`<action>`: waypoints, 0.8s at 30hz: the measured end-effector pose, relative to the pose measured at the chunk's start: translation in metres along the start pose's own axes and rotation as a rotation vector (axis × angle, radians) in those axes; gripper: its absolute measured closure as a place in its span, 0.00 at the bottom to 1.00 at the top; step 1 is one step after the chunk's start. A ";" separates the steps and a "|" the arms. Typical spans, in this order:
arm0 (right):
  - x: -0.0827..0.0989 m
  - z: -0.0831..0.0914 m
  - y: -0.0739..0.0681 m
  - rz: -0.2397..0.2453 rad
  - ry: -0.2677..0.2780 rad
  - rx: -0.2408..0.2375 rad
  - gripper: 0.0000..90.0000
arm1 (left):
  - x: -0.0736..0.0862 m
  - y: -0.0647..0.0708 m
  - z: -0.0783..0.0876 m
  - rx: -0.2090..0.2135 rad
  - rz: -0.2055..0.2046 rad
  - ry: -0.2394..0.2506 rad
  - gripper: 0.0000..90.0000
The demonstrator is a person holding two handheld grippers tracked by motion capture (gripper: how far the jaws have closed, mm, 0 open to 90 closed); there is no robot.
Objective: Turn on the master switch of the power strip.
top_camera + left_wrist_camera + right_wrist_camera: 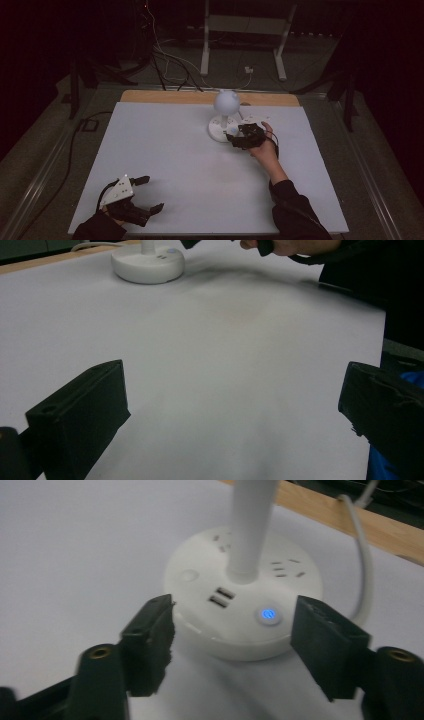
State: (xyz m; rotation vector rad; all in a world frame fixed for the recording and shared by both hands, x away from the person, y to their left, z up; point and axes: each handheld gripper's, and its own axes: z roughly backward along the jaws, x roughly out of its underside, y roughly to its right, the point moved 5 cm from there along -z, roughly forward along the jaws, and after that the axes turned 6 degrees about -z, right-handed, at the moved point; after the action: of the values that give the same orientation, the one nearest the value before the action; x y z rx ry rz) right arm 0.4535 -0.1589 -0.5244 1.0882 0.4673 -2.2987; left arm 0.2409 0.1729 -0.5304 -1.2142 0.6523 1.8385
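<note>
Lamp (pixel 223 116) stands on the white table (pixel 165 150) at about 1 o'clock from centre, near the far edge; globe head (pixel 225 101) on a white stem (pixel 250 525), round base (pixel 240 610) with sockets on top, two USB ports (pixel 220 596) and a lit blue button (pixel 268 614). Right tongs (pixel 234 135) sit at the base's 4 o'clock side, touching or just short of it, I cannot tell which from the high view. In the right gripper view the right tongs (pixel 230 640) are spread, nothing between the jaws but the near rim of the base; the button lies just inside the right-hand jaw. Judgement: the step in hand looks like working that button. To do it well, bring one jaw tip squarely over the button, press straight down, and keep clear of the stem so the lamp does not tip or slide; a sideways push would skate the light base across the smooth sheet. The cord (pixel 362 565) trails off toward 12 o'clock and should not be snagged. Left tongs (pixel 145 197) rest at 7 o'clock near the front edge, spread and empty, well apart from the lamp. Containers: none on the table; the sockets and USB ports hold no plugs.
</note>
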 end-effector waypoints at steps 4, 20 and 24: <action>0.001 0.002 -0.007 -0.017 -0.030 -0.064 0.11 | 0.000 0.000 0.000 0.000 0.001 -0.002 0.00; 0.003 0.022 -0.021 -0.009 -0.065 -0.147 0.00 | 0.000 0.001 0.000 0.003 0.001 0.000 0.00; 0.005 0.031 -0.024 -0.002 -0.042 -0.152 0.00 | 0.000 0.001 0.000 0.003 0.002 -0.001 0.00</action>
State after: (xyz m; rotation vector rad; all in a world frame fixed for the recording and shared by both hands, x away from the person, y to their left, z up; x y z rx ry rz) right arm 0.4178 -0.1581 -0.5072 0.9644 0.6162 -2.2423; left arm 0.2403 0.1723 -0.5306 -1.2103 0.6558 1.8389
